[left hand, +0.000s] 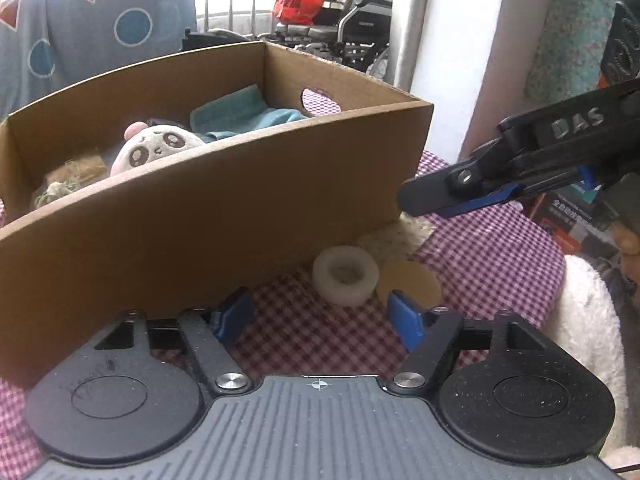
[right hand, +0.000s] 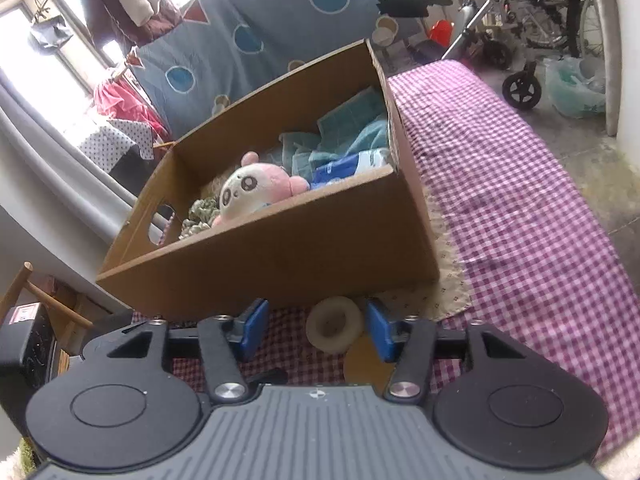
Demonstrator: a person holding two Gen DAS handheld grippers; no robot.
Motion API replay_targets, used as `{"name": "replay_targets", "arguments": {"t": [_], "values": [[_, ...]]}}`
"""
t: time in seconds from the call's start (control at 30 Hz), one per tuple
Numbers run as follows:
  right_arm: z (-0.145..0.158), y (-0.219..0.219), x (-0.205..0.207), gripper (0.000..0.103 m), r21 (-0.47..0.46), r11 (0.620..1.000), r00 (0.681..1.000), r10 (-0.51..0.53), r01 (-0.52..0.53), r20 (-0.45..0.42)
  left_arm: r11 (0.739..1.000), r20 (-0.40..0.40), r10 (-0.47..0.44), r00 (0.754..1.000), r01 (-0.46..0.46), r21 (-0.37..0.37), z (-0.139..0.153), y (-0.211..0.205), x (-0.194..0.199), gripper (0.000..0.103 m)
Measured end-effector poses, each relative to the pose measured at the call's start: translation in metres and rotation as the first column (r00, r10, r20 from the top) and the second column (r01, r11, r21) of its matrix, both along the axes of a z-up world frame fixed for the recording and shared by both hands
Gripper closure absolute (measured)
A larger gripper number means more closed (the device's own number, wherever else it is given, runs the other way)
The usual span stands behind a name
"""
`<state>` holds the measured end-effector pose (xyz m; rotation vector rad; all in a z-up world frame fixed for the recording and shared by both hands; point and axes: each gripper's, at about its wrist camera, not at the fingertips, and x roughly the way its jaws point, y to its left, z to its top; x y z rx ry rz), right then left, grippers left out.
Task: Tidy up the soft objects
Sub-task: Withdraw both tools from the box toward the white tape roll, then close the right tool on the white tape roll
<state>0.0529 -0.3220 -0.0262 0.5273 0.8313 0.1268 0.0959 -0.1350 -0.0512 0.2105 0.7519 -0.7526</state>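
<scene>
Right gripper (right hand: 316,330): jaws spread, blue pads either side of a white foam ring (right hand: 335,327); the right pad looks just beside the ring's flank, the left pad well clear. No grip seen.

Left gripper (left hand: 320,316): jaws spread, nothing between them but checked cloth (left hand: 320,340). The foam ring lies just ahead, slightly right of centre.

Ring lies on the bench close against the near wall of the cardboard box (right hand: 280,248), its hole tilted up toward the cameras. A tan disc (left hand: 412,280) lies touching it on the right, and a cream patterned mat (right hand: 448,292) pokes out from under the box corner.

Box wall stands directly behind the ring. Inside: panda plush (right hand: 244,196), teal cloth (right hand: 352,136), a blue-and-white pack (right hand: 352,168), greenish fibre wad (right hand: 200,216).

From the left wrist view, the right gripper enters from the right, angled downward, tip near the box corner above the ring.
</scene>
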Motion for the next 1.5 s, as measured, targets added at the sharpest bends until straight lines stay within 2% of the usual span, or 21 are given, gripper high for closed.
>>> {"name": "replay_targets", "arguments": {"t": [0.2, 0.43, 0.63, 0.87, 1.13, 1.3, 1.5], "values": [[-0.012, 0.007, 0.018, 0.056, -0.042, 0.998, 0.998, 0.038, -0.040, -0.040, 1.000, -0.008, -0.018, 1.000, 0.018, -0.006, -0.009, -0.008, 0.010, 0.042], [-0.026, 0.016, 0.036, 0.074, -0.109, 0.989, 0.991, 0.091, -0.102, -0.101, 0.998, -0.040, -0.057, 0.998, 0.057, -0.004, -0.020, -0.019, 0.017, 0.045], [-0.038, 0.022, 0.045, 0.078, -0.130, 0.981, 0.981, 0.121, -0.141, -0.149, 0.997, -0.043, -0.077, 0.996, 0.077, 0.006, -0.027, -0.027, 0.019, 0.053], [-0.038, 0.036, 0.050, 0.078, -0.128, 0.972, 0.970, 0.172, -0.195, -0.171, 0.998, -0.075, -0.061, 0.995, 0.059, -0.027, -0.028, -0.016, 0.023, 0.055], [-0.041, 0.076, 0.054, 0.078, -0.100, 0.944, 0.937, 0.290, -0.313, -0.195, 0.999, -0.090, -0.028, 0.996, 0.026, -0.020, -0.024, 0.022, 0.012, 0.055], [-0.036, 0.092, 0.057, 0.078, -0.165, 0.925, 0.931, 0.308, -0.341, -0.196, 1.000, -0.053, 0.009, 0.999, -0.008, 0.030, -0.023, 0.031, 0.006, 0.048], [-0.036, 0.091, 0.060, 0.078, -0.166, 0.928, 0.932, 0.301, -0.335, -0.200, 1.000, -0.055, -0.001, 0.998, 0.001, 0.007, -0.025, 0.033, 0.012, 0.047]]}}
